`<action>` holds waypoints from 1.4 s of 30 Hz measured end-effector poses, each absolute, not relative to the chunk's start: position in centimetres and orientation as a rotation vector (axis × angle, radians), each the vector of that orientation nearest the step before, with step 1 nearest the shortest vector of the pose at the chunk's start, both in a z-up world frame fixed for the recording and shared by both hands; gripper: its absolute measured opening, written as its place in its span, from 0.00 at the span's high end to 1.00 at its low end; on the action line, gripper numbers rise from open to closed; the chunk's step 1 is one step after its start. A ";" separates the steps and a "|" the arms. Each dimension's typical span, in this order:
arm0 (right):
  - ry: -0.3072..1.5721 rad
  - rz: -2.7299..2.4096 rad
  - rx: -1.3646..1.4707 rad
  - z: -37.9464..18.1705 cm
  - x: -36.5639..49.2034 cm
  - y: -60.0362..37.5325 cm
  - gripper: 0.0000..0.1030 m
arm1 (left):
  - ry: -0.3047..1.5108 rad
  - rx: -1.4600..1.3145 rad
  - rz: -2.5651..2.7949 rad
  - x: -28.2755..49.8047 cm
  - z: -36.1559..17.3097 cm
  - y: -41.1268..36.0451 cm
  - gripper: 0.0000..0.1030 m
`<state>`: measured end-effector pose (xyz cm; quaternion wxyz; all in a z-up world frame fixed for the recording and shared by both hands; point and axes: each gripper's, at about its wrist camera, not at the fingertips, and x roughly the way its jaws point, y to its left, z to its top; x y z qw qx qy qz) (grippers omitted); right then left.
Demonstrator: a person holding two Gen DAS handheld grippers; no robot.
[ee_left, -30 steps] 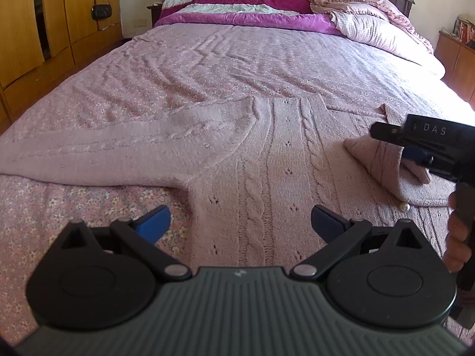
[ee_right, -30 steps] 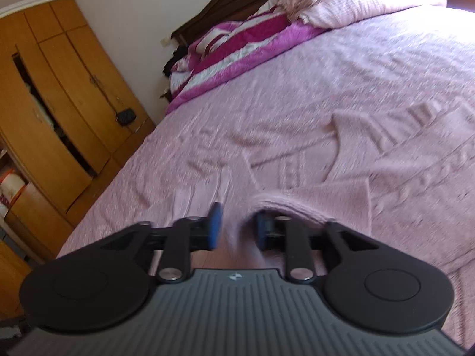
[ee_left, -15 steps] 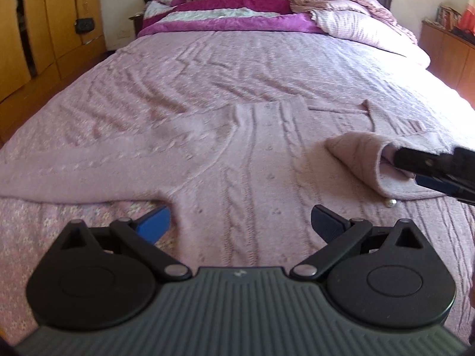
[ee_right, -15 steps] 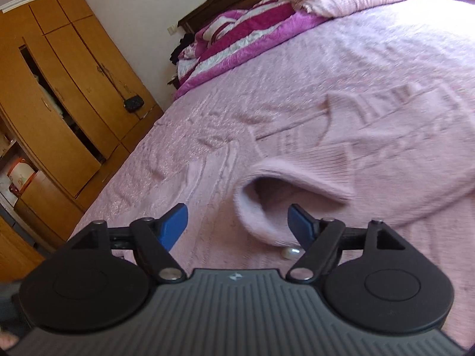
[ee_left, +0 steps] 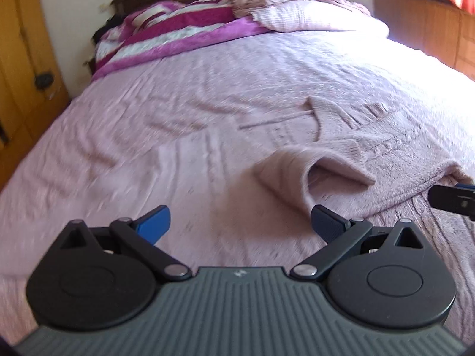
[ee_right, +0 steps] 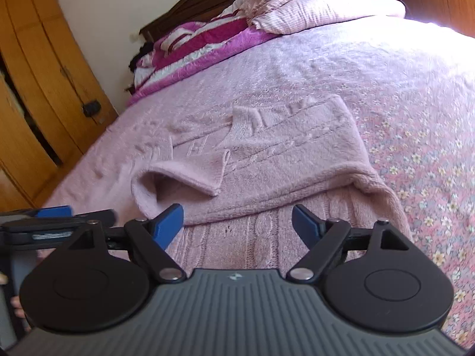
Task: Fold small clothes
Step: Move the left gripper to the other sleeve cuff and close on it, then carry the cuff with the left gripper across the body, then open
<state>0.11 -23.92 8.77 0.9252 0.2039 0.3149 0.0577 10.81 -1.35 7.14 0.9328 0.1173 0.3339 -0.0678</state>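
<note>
Pink bedspread (ee_right: 400, 68) carries your pink sweater (ee_right: 297, 160), its sleeve (ee_right: 178, 178) folded onto the body. Your left gripper (ee_left: 239, 222) and right gripper (ee_right: 237, 222) hover just before that sleeve, both spread apart, holding nothing.

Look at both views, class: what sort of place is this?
Most likely a home bedroom: a large bed with a pink floral bedspread, a folded magenta-and-white striped blanket at the dark wooden headboard, and a tall wooden wardrobe.
</note>
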 end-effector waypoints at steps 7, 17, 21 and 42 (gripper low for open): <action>0.616 -0.024 0.374 8.3 0.5 -25.2 0.15 | 0.662 0.404 -0.178 12.5 6.3 -6.1 0.00; 0.572 -0.017 0.484 5.1 1.2 -27.4 0.15 | 0.663 0.589 -0.287 14.0 4.2 -10.6 0.38; 0.546 0.000 0.486 4.0 1.3 -27.8 0.15 | 0.637 0.624 -0.316 13.7 3.8 -11.3 0.83; 0.512 0.012 0.418 2.7 1.3 -26.9 0.12 | 0.758 0.255 -0.222 13.1 6.1 -1.9 0.55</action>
